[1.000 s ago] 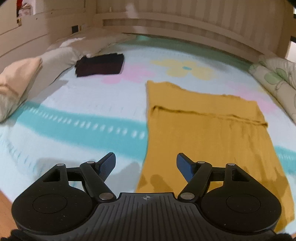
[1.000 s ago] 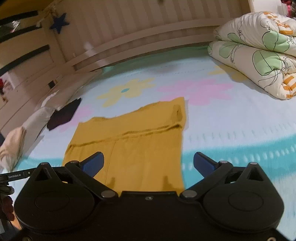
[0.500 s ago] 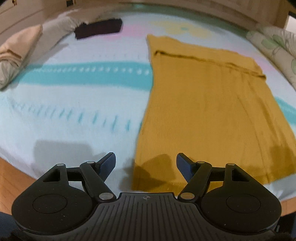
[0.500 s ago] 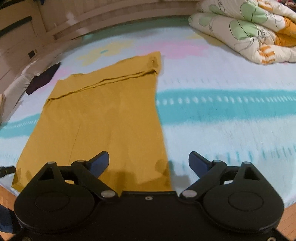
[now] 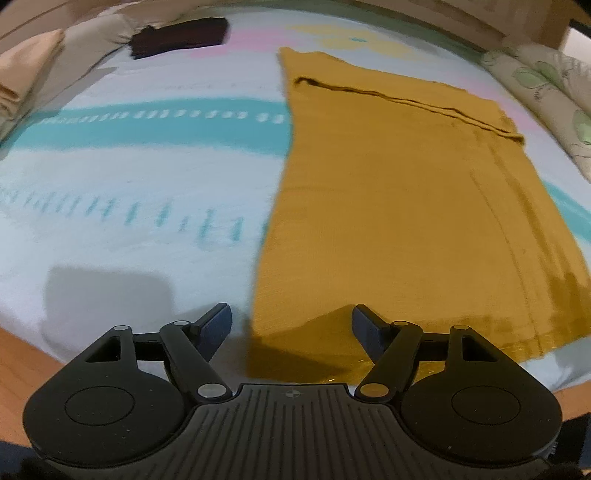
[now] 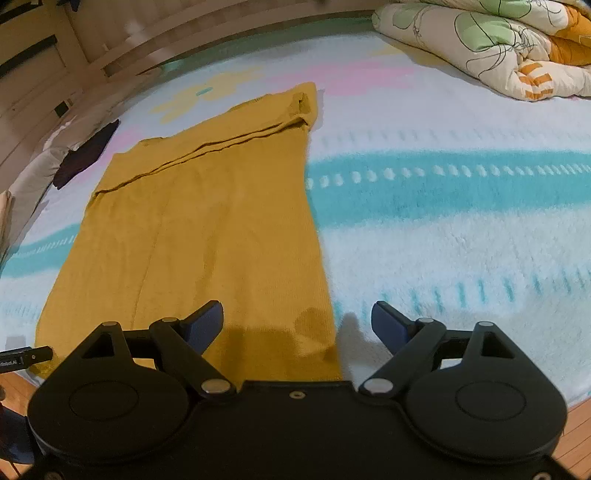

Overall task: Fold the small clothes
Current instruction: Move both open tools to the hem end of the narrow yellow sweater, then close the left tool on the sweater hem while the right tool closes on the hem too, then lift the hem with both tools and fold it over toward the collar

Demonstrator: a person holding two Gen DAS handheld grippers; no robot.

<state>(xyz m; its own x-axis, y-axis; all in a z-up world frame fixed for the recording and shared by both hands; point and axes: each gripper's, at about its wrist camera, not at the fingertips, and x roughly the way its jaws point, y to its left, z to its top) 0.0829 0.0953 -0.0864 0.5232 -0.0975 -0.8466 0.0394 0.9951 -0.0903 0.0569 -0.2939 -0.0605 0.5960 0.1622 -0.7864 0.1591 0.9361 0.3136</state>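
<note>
The left tool (image 5: 291, 325) is held with its jaws spread wide over the near left corner of the mustard garment (image 5: 399, 206), and nothing is gripped. The right tool (image 6: 297, 321) is likewise spread wide and empty over the garment's (image 6: 207, 229) near right corner. In both wrist views the nearest hem is partly hidden behind the tool bodies and darkened by their shadows, so contact between fingertips and cloth cannot be made out.

The garment is laid flat on the bed (image 6: 461, 240), near its front edge, with its long axis running from 6 o'clock toward 12 o'clock. A folded-over band is seen across its far end. In the right view a small black part (image 6: 26, 360) is cut off at the left edge, toward 8 o'clock.

Farther off, a dark folded cloth (image 5: 181, 35) is seen toward 11 o'clock in the left view, with beige pillows (image 5: 26, 70) beside it at 10 o'clock. A flowered quilt (image 6: 491, 44) is bundled toward 1 o'clock in the right view and is cut off by the frame. A wooden wall (image 6: 110, 37) is seen beyond the bed; its details are blurred.
</note>
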